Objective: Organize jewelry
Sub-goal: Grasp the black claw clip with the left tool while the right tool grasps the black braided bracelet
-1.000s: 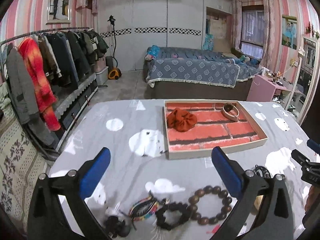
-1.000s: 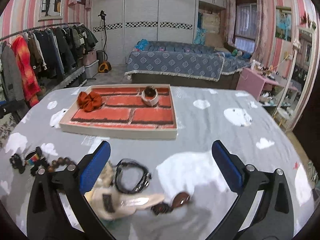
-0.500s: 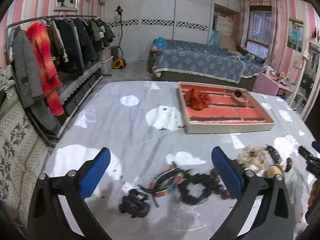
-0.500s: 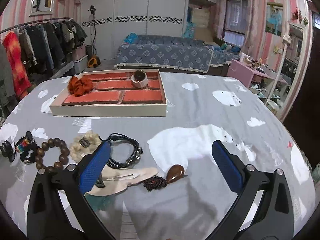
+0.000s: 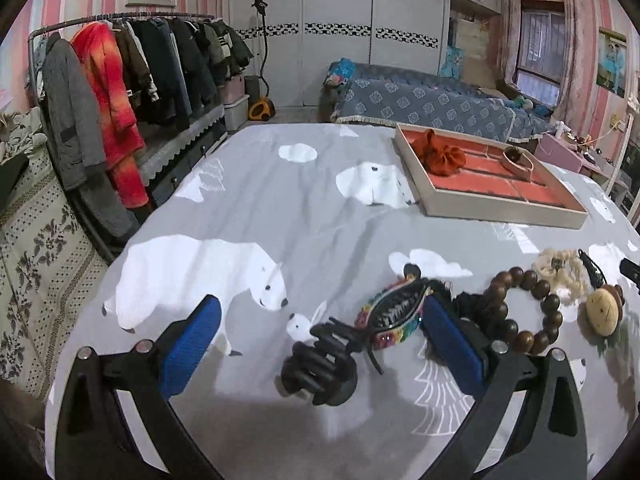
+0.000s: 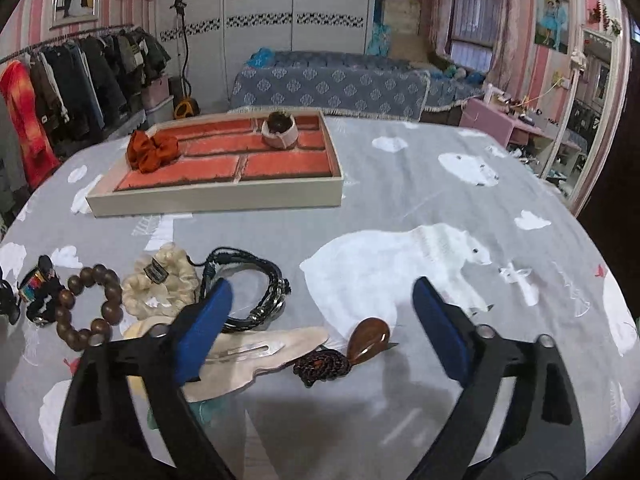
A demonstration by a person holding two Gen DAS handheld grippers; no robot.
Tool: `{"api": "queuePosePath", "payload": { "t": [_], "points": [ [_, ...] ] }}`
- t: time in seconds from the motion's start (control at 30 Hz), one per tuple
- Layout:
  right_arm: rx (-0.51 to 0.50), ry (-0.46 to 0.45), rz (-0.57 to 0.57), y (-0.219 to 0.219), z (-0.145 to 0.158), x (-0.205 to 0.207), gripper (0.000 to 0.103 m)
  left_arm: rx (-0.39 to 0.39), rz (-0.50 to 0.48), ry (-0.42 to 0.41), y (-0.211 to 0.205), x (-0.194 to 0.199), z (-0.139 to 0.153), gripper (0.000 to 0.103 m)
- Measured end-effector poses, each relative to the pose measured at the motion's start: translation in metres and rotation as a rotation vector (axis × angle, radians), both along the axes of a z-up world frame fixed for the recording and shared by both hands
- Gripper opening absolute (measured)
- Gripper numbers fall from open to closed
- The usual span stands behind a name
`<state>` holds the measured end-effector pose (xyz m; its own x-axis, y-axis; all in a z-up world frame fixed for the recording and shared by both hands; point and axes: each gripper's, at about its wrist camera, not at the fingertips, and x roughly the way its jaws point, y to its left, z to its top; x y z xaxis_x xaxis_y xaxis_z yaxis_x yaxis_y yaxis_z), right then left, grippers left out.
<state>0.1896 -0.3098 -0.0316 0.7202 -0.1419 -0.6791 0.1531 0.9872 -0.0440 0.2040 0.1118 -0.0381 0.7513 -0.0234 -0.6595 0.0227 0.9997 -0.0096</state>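
Left tongs: jaws wide, nothing gripped; black claw clip on counter between blue pads. Right tongs: jaws have just been closing, still wide apart, nothing gripped; brown teardrop pendant between pads, pearly hair clip by left pad. Wooden bead bracelet just beyond. Bare cloth mid-counter. Tray near far edge holds orange scrunchie.

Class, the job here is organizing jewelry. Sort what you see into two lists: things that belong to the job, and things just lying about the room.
Belongs to the job:
tray
orange scrunchie
wooden bead bracelet
black cord bracelet
cream scrunchie
black claw clip
teardrop pendant

Just lying about:
clothes rail
bed
pink side table
mirror
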Motion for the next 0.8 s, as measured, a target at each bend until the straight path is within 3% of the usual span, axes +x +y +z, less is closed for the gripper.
{"api": "queuePosePath", "payload": {
  "t": [0.37,0.53,0.63,0.8],
  "points": [
    [0.03,0.056,0.023,0.002,-0.011,0.018,0.073,0.0,-0.013,0.036,0.004,-0.005,-0.016,0.098],
    [0.023,0.107,0.033,0.005,-0.022,0.033,0.061,0.016,-0.015,0.05,0.006,-0.007,-0.02,0.097],
    [0.027,0.141,0.038,0.007,-0.03,0.039,0.055,0.003,-0.016,0.072,0.008,-0.004,-0.024,0.083],
    [0.037,0.174,0.06,0.008,-0.039,0.046,0.041,-0.006,-0.016,0.094,0.011,-0.001,-0.028,0.07]
  ]
}}
